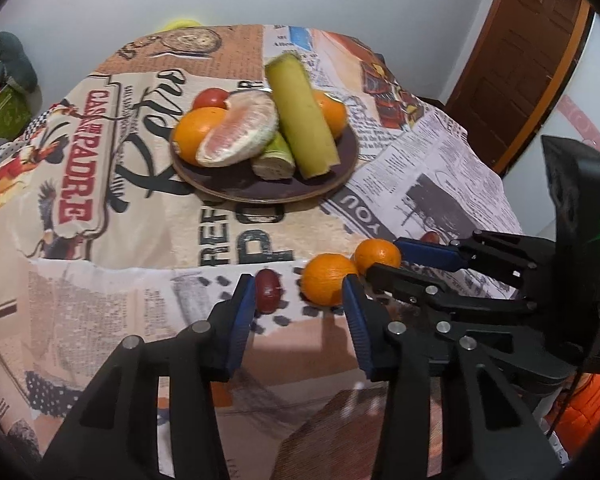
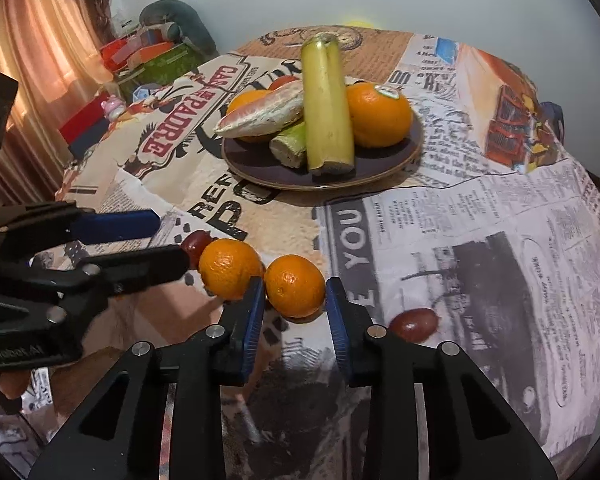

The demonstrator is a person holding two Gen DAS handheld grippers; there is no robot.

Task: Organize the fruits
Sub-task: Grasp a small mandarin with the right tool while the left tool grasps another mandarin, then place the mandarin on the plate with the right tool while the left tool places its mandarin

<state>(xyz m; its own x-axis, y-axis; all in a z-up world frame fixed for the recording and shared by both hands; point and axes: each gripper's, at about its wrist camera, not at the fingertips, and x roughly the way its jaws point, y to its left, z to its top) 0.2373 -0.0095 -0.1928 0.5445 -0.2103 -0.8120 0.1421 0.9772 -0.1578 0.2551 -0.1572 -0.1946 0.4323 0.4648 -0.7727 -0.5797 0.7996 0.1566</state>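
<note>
Newsprint cloth covers the desk [image 2: 480,240], plate [image 2: 396,166] of fruit at its middle. Right hand-held gripper [image 2: 295,304] is spread wide around one orange [image 2: 294,290], fingers not touching. Left hand-held gripper [image 1: 300,300] gapes wide too, one finger against a red fruit [image 1: 268,290], second orange [image 1: 328,284] by the other.

Round table [image 2: 500,240], covered by newspaper-print cloth [image 1: 140,208]. Directly on cloth: dark plate [image 2: 412,148] of fruit, toward the far edge. Near the front edge: two oranges, left one [image 2: 230,268] and right one [image 2: 295,290], touching; dark red fruit [image 2: 413,324] just beside; another [image 1: 268,290] left.
</note>
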